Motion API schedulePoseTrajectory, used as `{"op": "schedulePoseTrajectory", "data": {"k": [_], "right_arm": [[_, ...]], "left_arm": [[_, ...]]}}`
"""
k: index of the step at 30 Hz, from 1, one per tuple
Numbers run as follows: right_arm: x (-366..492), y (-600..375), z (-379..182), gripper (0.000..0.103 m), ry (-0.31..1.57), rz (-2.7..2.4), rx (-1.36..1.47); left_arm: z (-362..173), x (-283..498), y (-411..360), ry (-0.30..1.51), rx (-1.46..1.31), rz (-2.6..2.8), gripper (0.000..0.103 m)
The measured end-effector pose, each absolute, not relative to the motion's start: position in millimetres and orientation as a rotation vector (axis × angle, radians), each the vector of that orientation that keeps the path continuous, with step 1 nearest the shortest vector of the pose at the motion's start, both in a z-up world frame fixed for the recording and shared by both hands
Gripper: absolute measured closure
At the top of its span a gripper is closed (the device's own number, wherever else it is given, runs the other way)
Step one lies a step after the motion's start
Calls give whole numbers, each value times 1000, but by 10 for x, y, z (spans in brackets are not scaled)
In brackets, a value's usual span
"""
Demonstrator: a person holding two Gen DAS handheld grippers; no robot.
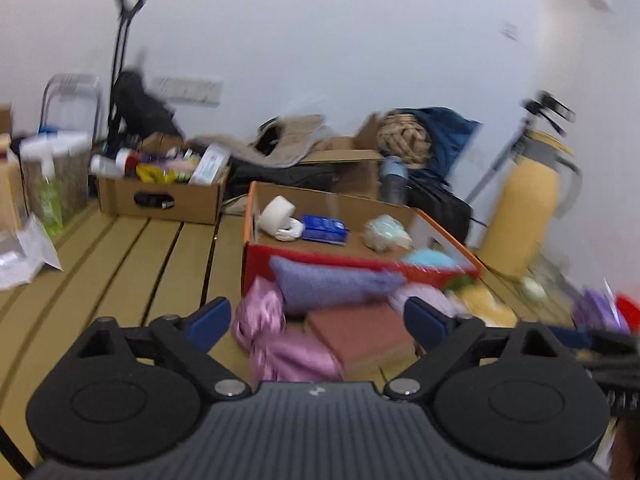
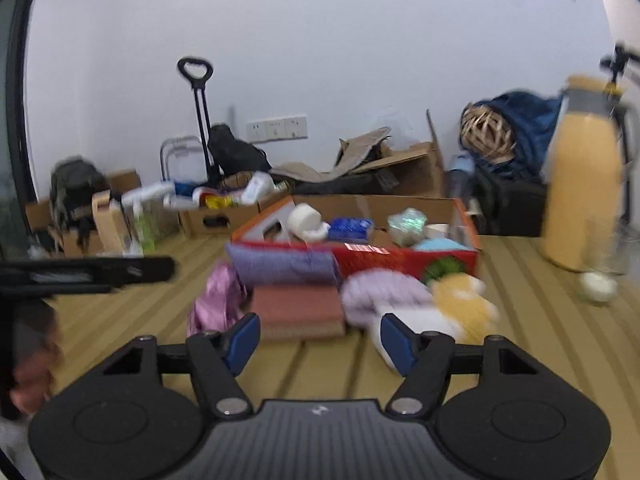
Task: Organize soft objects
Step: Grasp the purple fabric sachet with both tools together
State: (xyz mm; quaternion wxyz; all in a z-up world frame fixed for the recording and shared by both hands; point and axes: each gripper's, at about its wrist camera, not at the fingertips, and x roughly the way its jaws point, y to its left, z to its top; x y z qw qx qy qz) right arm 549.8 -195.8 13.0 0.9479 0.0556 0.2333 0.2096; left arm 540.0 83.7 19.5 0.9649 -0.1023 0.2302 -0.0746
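Most of the soft things are not put away yet: the red box (image 2: 404, 258) on the wooden bench (image 2: 120, 312) holds only a few small things, while the purple pillow (image 2: 280, 266), the shiny pink cloth (image 2: 218, 300), the brick-red folded cloth (image 2: 298, 306), the pale purple bundle (image 2: 384, 292) and the yellow and white toy (image 2: 460, 304) lie just in front of the red box. The left claw (image 1: 318, 322) is spread wide and empty above the pink cloth, and the right claw (image 2: 320, 340) is spread and empty too, near the toy. There is open bench to the left of the red box, but boxes crowd behind it and a tall yellow bottle (image 2: 582, 192) stands to its right.
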Motion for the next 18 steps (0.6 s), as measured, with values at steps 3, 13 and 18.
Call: {"op": "schedulePoseTrajectory", "data": {"k": [3,13,18], "right_arm": [[6077,-1875,58,38,504,433,222],[7130,-1823,-591,87,677,461,589],[7029,-1796,-490,96,621,488,539]], "left_arm": [[114,5897,857,473,-246,-166,10],[-237,6505,861,530,-269,-221,75],[-85,6313,808,438,-241,-284,92]]}}
